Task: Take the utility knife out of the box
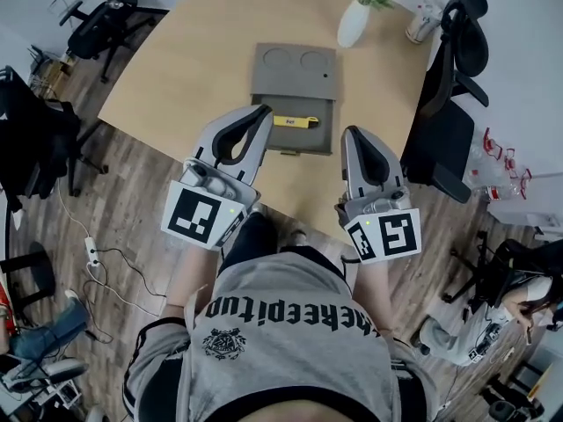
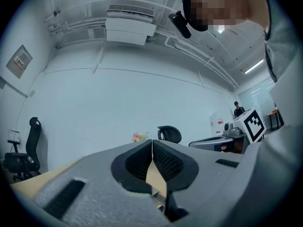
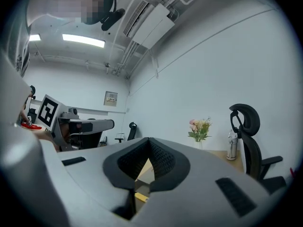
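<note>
Beyond both jaws, utility knife lies in box.

The box lies open on the table, near its front edge, with the utility knife crosswise in the box's near half. Behind and right of the box stands a vase of flowers, with a bottle further right at the table's edge. The left gripper is at the box's near left side, the right gripper just off its near right corner. An office chair stands right of the table.
</note>
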The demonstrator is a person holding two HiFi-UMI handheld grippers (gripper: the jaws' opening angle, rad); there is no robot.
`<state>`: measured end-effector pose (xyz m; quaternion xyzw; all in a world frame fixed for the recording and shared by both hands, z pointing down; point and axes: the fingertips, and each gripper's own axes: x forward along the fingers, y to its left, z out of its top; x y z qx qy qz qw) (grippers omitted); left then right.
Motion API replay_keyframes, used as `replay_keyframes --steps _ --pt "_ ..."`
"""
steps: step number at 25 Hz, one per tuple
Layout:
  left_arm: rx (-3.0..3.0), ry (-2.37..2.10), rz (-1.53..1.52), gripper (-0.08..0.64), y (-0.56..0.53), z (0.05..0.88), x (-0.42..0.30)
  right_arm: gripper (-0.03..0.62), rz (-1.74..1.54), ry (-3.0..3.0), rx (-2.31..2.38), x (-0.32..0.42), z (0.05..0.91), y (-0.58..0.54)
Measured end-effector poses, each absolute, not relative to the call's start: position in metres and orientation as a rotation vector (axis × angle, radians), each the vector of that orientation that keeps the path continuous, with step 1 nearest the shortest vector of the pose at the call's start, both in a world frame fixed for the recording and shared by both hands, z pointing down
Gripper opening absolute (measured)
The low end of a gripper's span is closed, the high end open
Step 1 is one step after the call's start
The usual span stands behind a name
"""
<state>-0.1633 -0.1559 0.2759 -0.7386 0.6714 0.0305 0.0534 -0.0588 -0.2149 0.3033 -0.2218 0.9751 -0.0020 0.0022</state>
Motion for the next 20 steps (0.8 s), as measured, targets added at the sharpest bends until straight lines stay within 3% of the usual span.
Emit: replay_keyframes --steps 20 --pt "-2.514 1.765 0.065 0.02 -0.224 0.299 -0.204 0.006 -0.046 2.988 -1.064 -0.091 0.322 -0.25"
